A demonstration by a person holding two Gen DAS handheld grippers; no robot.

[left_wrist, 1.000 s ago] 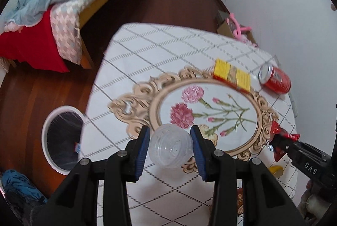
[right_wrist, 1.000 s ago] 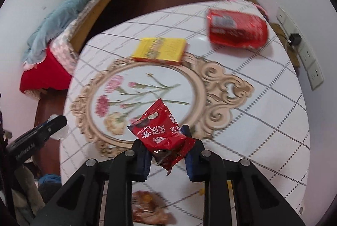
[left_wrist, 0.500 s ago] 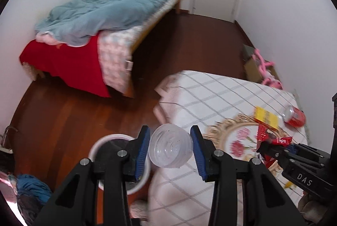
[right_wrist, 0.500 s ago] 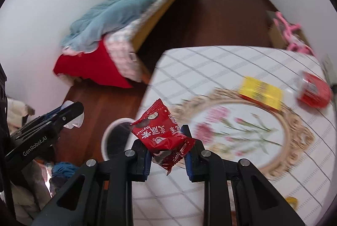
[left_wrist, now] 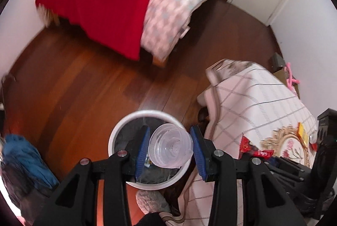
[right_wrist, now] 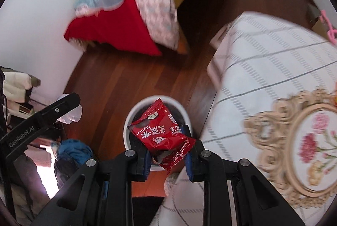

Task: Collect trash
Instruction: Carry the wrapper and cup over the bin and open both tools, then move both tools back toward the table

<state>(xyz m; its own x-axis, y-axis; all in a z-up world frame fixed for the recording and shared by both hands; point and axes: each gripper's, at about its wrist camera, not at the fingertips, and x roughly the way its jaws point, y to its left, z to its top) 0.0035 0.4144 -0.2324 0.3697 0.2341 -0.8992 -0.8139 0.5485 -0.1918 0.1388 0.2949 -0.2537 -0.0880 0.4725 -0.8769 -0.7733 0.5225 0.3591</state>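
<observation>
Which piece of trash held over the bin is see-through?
The plastic cup in the left gripper; the wrapper in the right gripper is red.

The cup (left_wrist: 170,147) covers part of the bin (left_wrist: 118,131) mouth, and the wrapper (right_wrist: 162,133) hides most of it in the right view. The bed (left_wrist: 130,4) is smeared by blur in both views. The yellow packet (left_wrist: 303,134) on the surface (left_wrist: 263,99) is too small to read.
</observation>
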